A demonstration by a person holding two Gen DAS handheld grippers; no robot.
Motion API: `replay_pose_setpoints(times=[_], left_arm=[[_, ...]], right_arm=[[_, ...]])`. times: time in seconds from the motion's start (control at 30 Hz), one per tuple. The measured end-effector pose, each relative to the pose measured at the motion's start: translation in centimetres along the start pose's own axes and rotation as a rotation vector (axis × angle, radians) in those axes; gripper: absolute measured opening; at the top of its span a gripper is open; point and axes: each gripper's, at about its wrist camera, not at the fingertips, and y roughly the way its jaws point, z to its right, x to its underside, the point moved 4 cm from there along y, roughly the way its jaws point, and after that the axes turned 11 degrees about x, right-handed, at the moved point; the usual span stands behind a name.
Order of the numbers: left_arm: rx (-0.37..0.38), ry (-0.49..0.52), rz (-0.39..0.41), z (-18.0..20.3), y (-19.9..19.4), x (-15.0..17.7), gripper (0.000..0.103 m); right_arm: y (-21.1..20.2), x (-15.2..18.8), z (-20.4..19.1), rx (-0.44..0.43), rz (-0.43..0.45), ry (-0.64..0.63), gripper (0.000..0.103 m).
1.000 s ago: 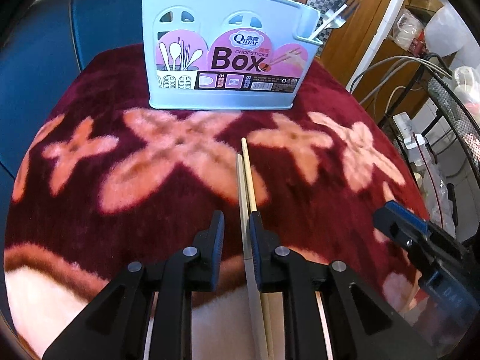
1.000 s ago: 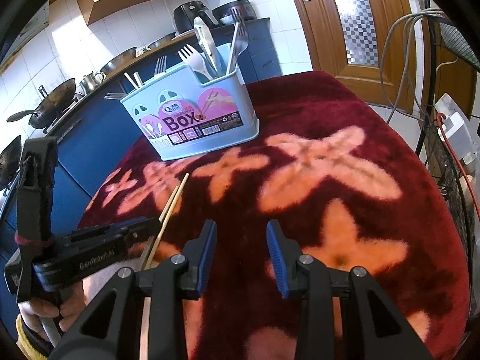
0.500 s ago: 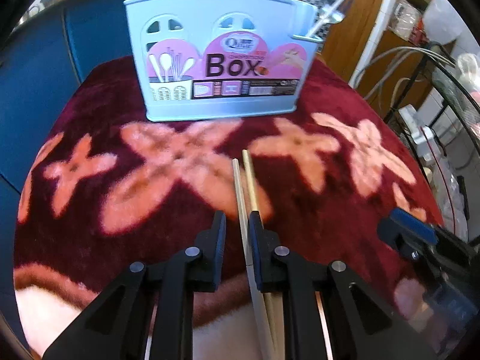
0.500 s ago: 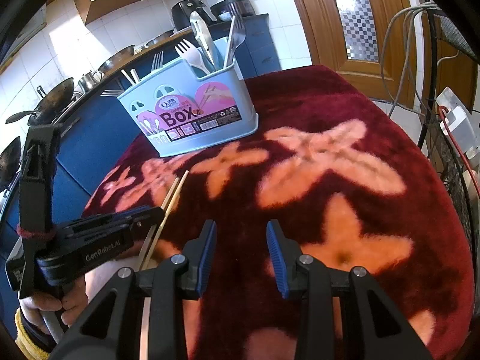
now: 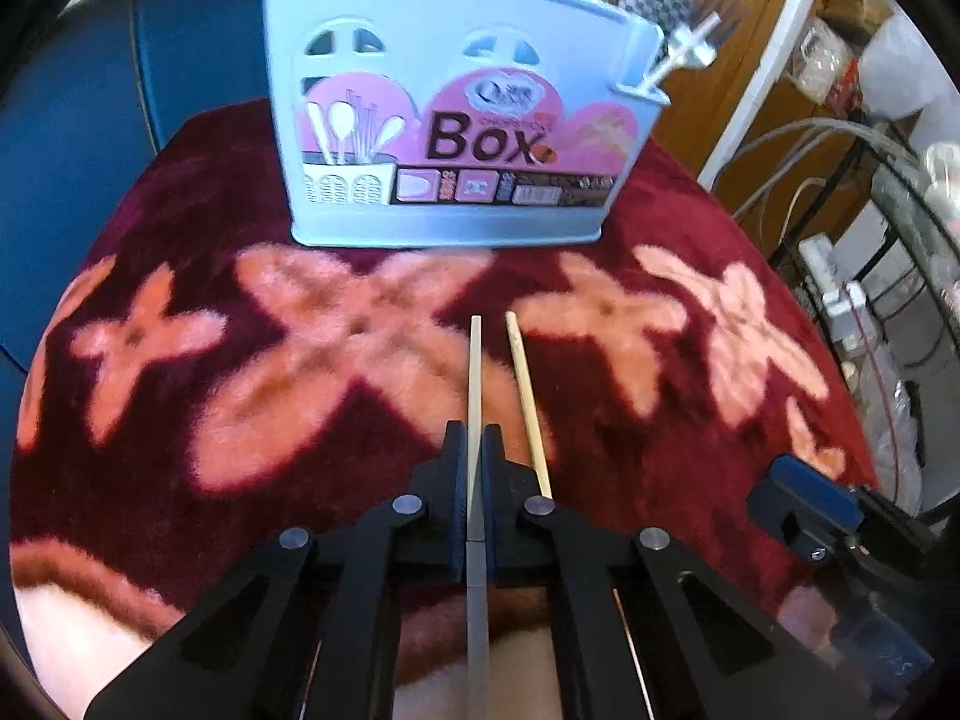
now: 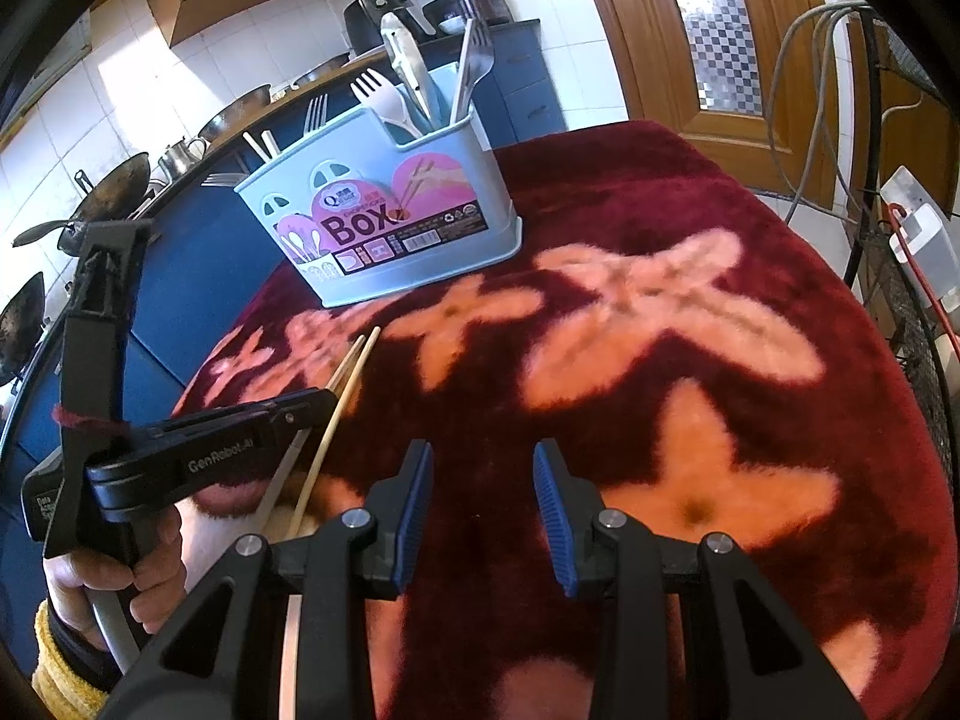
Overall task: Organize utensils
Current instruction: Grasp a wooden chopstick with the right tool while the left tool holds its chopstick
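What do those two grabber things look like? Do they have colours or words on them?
Both are black plastic with two long fingers joined by round silver rivets. The right gripper has ribbed blue pads inside its fingers. The left gripper has dark pads, and white lettering reading "GenRobot.AI" runs along its side. The hand holding it wears a yellow knitted cuff, and a red thread clings to its handle.

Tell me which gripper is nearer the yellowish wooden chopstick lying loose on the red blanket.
Left. The left gripper, shut on the paler chopstick, sits right beside the yellowish wooden chopstick; the right gripper hovers open, off to its right.
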Motion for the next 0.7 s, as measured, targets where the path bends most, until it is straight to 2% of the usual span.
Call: replay_pose_setpoints(times=[0.2, 0.4, 0.7], left_arm=[[0.032, -0.069, 0.095, -1.6, -2.8, -0.5, 0.003], [0.012, -0.102, 0.173, -3.5, -5.4, -0.9, 0.002], [-0.012, -0.120, 0.207, -5.8, -6.5, -0.7, 0.002]], right_arm=[[0.3, -0.8, -1.9, -0.024, -0.017, -0.034, 0.038], [2.0, -1.6, -5.2, -0.077, -0.081, -0.083, 0.038], [4.9, -2.2, -9.2, -0.081, -0.156, -0.155, 0.038]])
